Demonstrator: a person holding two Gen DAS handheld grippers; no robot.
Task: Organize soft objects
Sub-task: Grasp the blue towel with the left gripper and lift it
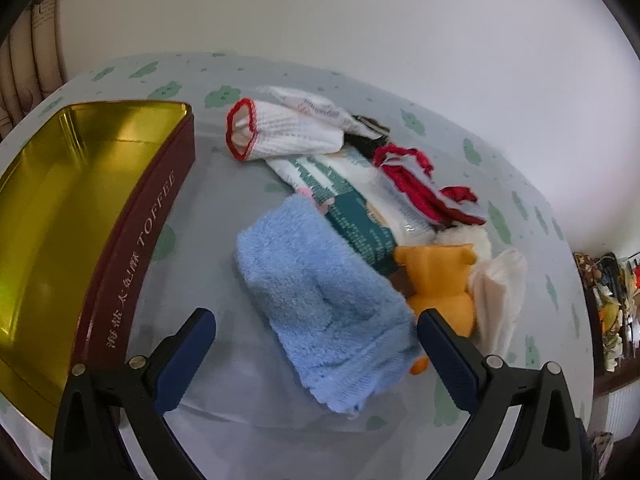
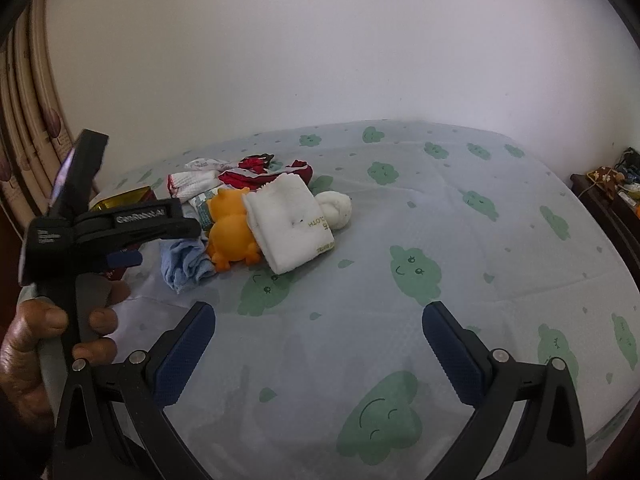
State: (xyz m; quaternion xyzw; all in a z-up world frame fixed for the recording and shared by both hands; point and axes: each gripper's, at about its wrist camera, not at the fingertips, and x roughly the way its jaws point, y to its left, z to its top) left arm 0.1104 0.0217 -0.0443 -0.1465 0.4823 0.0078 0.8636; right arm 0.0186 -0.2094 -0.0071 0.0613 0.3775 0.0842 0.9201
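Note:
A pile of soft things lies on the bed. A folded light blue towel (image 1: 320, 304) is nearest, lying between the open fingers of my left gripper (image 1: 316, 320). Beside it are an orange toy bear (image 1: 436, 284), a folded white cloth (image 1: 500, 296), a white glove with a red cuff (image 1: 280, 132), a red and white cloth (image 1: 420, 184) and a green and white packet (image 1: 352, 200). My right gripper (image 2: 318, 324) is open and empty above bare sheet, well short of the pile, where the white cloth (image 2: 288, 224), bear (image 2: 232, 228) and blue towel (image 2: 184, 264) show.
An open gold-lined toffee tin (image 1: 160, 216) with dark red walls stands left of the pile. The bed has a pale sheet with green cloud prints (image 2: 416, 272). A white wall is behind. A cluttered shelf (image 1: 612, 304) is at the right. The left gripper's body and hand (image 2: 80, 232) fill the right view's left side.

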